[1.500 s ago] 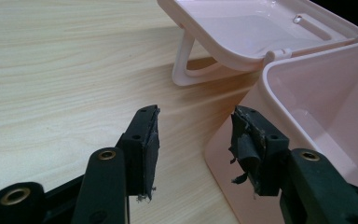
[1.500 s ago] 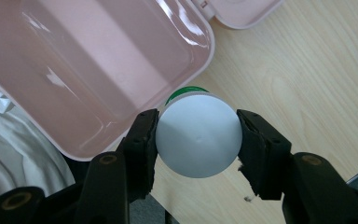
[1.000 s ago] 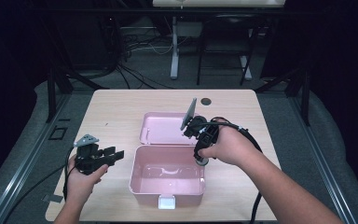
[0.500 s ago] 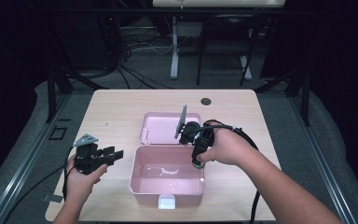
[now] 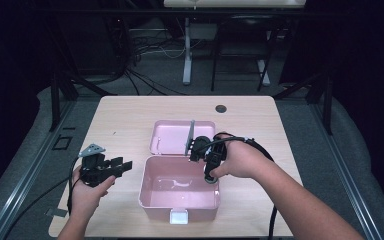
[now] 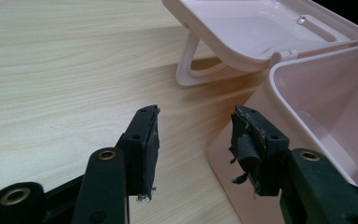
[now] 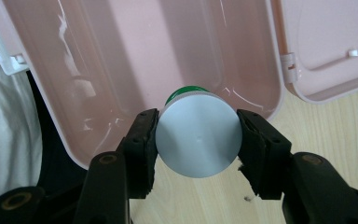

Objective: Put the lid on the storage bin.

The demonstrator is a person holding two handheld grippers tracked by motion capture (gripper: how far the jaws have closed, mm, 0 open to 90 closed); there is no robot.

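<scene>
Here the right hand-held gripper [image 7: 196,140] clamps a silver-based jar [image 7: 198,140] at centre frame; lower it squarely into the pink box [image 7: 121,60]. The left hand-held gripper [image 6: 196,144] stands wide.

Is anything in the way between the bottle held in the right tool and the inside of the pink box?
Nothing visible. The right tool grips a white bottle by its round base, green cap pointing into the open pink box. The lid lies folded back, and the box interior in front of the bottle looks bare.
</scene>
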